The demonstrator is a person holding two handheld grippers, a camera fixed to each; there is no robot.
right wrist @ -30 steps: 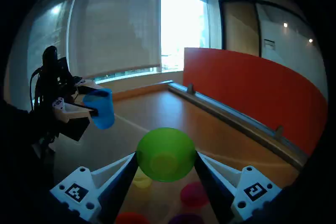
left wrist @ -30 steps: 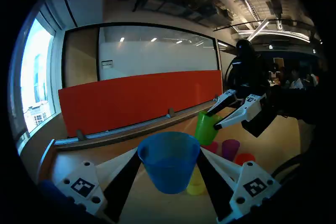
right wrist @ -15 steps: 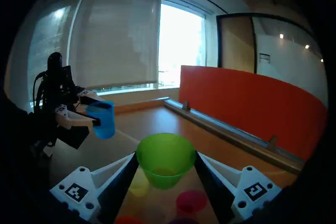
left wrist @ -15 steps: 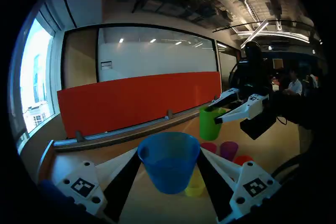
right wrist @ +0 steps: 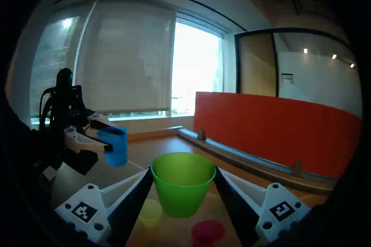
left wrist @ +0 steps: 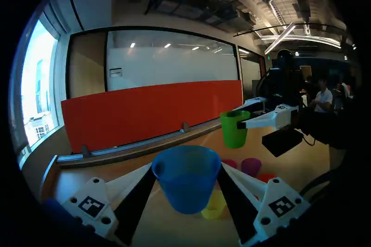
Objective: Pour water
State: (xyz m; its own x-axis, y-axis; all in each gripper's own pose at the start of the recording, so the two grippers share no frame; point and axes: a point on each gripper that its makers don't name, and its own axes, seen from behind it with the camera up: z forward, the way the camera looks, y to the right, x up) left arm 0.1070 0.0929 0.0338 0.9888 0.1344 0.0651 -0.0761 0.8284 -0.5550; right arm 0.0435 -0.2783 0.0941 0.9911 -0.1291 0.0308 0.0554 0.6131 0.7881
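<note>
You are clamping the blue cup (left wrist: pixel 186 184) in the left gripper (left wrist: pixel 187 173) and the upright green cup (right wrist: pixel 182 191) in the right gripper (right wrist: pixel 183 177), well apart above the desk (left wrist: pixel 306 163); tilting before their rims align is risking a spill across it.

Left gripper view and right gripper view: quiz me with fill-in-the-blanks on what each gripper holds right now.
The left gripper is shut on the ____.
The right gripper is shut on the ____.
Both held cups stand ____, neither tipped toward the other.
On the table, peeking out from under the left gripper's load, sits the ____.
Missing, in order: blue cup; green cup; upright; yellow cup.
</note>
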